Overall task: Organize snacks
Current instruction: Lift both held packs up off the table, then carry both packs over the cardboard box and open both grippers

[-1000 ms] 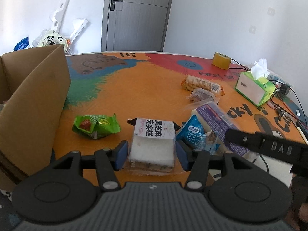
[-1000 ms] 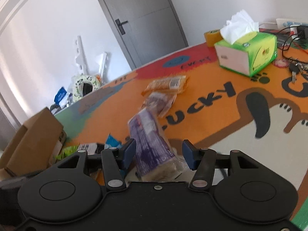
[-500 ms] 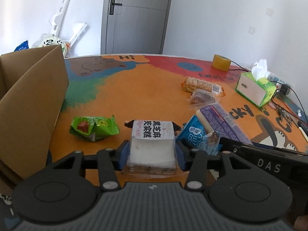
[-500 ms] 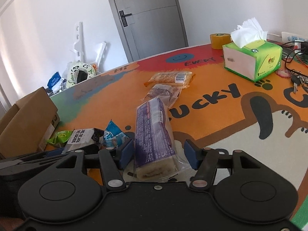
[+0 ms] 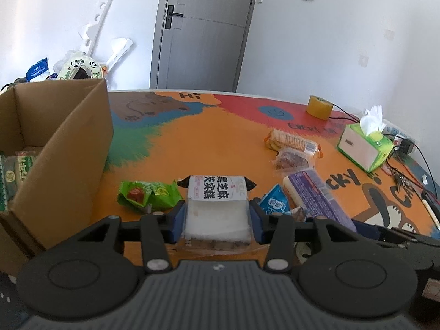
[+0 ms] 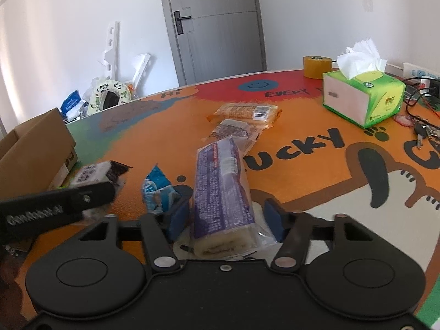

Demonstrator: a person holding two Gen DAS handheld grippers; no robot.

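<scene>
My left gripper is shut on a white sesame cake pack with black Chinese lettering, held off the table. My right gripper is open around the near end of a long purple-wrapped roll that lies on the table, with a gap at the right finger. A green snack packet lies left of the cake. A small blue packet lies between cake and roll. A cracker pack and a brown pastry pack lie farther back. The open cardboard box stands at the left.
A green tissue box and a roll of yellow tape stand at the far right. Keys and cables lie at the right edge. The box holds a green-white pack. The mat is colourful.
My left gripper has closed on the cake pack and raised it slightly toward the box side. My right gripper has moved forward so its fingers straddle the purple roll's near end.
</scene>
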